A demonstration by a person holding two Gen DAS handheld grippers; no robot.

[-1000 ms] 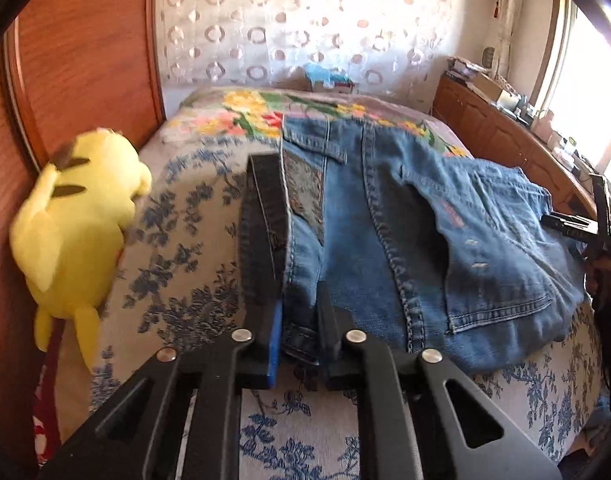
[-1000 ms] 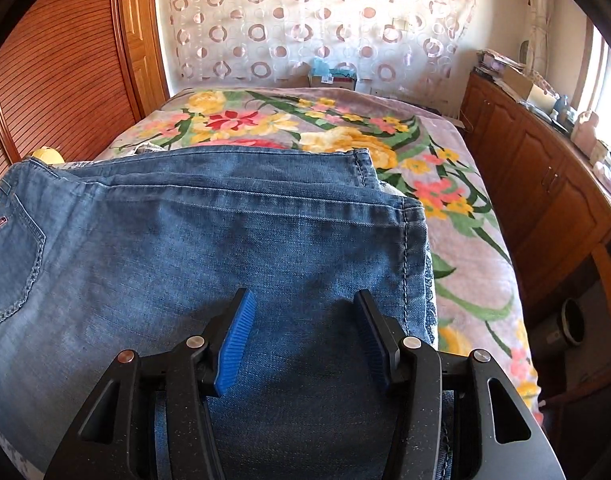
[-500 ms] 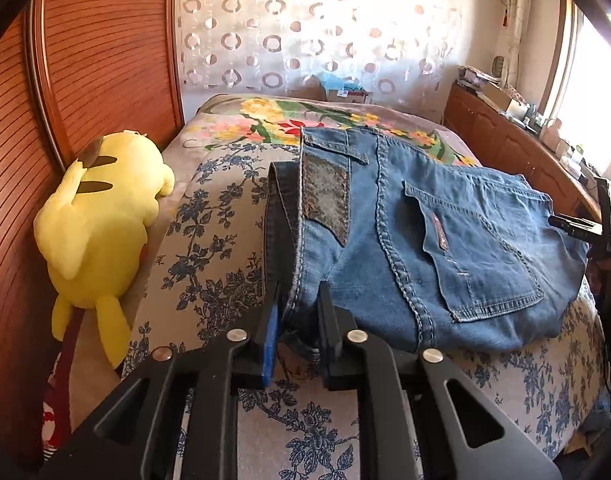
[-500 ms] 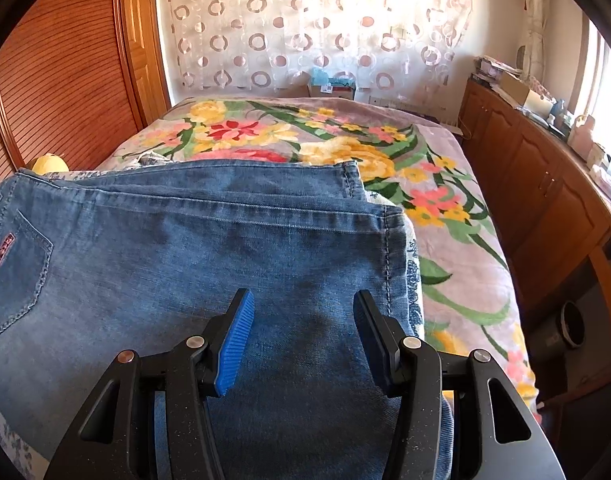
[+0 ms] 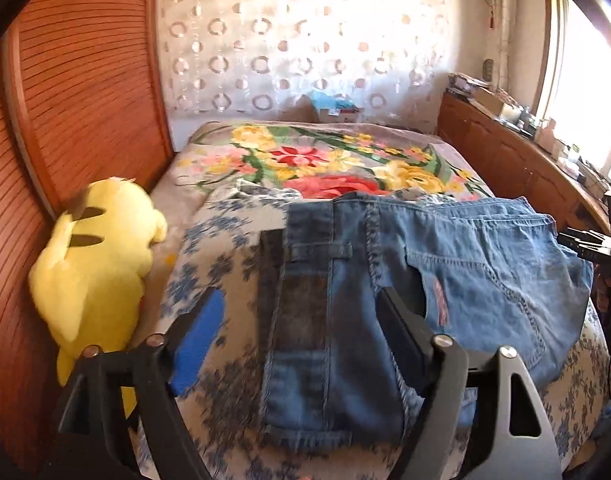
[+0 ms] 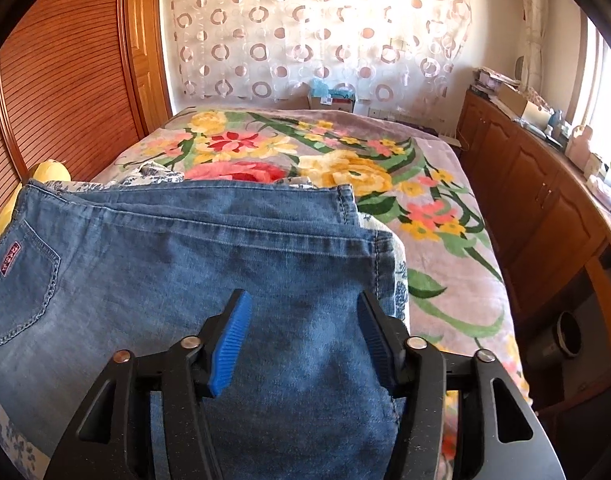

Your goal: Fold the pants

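Blue jeans (image 5: pixel 457 280) lie folded on the bed, waistband and back pocket up; they also show in the right wrist view (image 6: pixel 185 264). My left gripper (image 5: pixel 301 320) is open wide above the waistband end, fingers (image 5: pixel 201 328) apart on either side of it, holding nothing. My right gripper (image 6: pixel 301 320) is open over the other end of the jeans, its blue pads (image 6: pixel 231 340) clear of the cloth. The right gripper's tip shows at the right edge of the left wrist view (image 5: pixel 585 242).
A yellow plush toy (image 5: pixel 93 276) lies at the bed's left side against the wooden wardrobe (image 5: pixel 77 100). The floral blanket (image 6: pixel 345 168) covers the far half of the bed. A wooden cabinet (image 6: pixel 545 208) with clutter runs along the right. A dark bin (image 6: pixel 565 336) stands on the floor.
My left gripper has let go of the jeans' waistband and opened wide, pulling back and up. The right gripper stays open over the jeans.
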